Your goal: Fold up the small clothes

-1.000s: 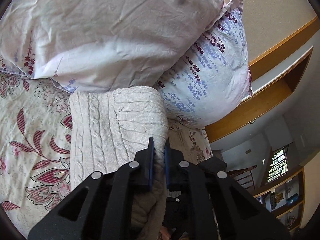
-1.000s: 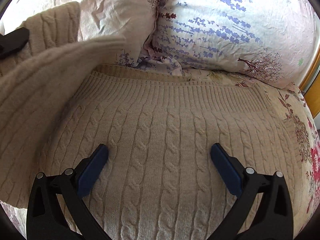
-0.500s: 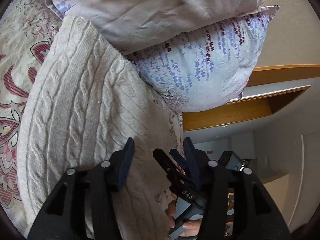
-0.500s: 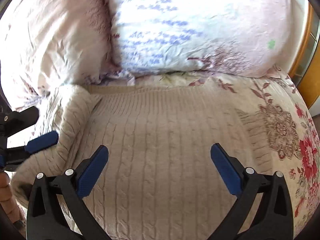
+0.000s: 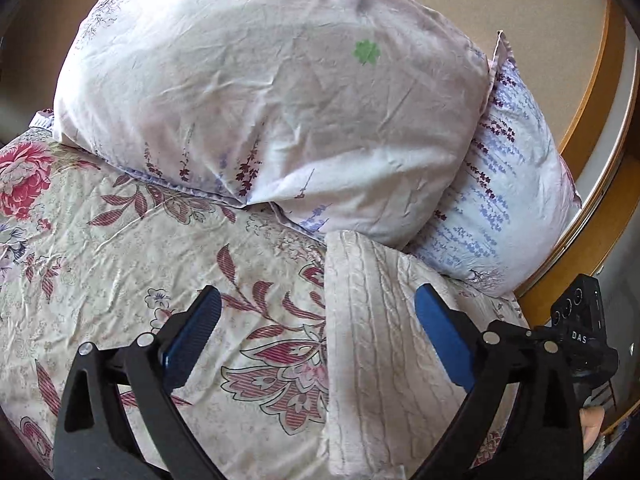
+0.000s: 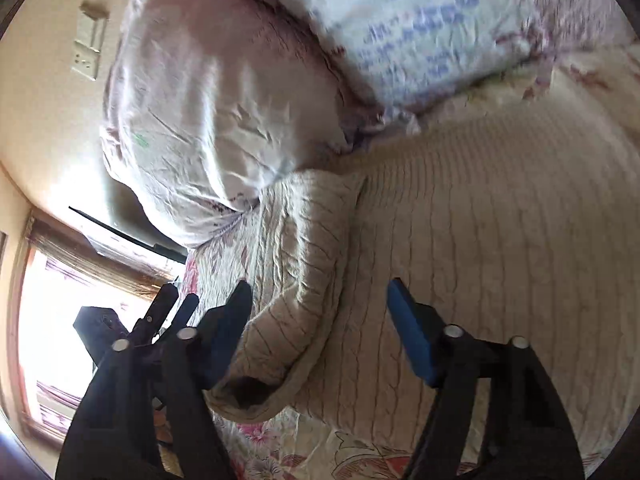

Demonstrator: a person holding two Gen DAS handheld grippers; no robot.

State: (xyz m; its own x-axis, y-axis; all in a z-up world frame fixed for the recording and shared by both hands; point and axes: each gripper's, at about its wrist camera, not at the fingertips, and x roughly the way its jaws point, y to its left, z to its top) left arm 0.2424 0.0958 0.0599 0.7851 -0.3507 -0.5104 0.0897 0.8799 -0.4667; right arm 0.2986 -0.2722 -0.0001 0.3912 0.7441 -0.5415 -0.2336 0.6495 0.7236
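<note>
A cream cable-knit sweater (image 5: 384,344) lies on the floral bedspread (image 5: 132,248) below the pillows, one side folded over. My left gripper (image 5: 316,336) is open and empty, its left finger over the bedspread and its right finger over the sweater's folded edge. In the right wrist view the sweater (image 6: 500,248) fills the right side, and its folded sleeve (image 6: 296,280) lies as a thick roll on the left. My right gripper (image 6: 320,332) is open and empty, straddling the lower end of that roll.
Two pillows lean at the head of the bed: a pale pink one (image 5: 272,92) and a white one with purple flowers (image 5: 508,208). A wooden bed frame (image 5: 592,208) runs along the right. A bright window (image 6: 60,320) and the left gripper (image 6: 156,320) show at the right wrist view's left.
My left gripper let go of the sweater's edge, opened wide and drew back left over the bedspread. The folded side now rests on the sweater. My right gripper swung left toward the folded roll.
</note>
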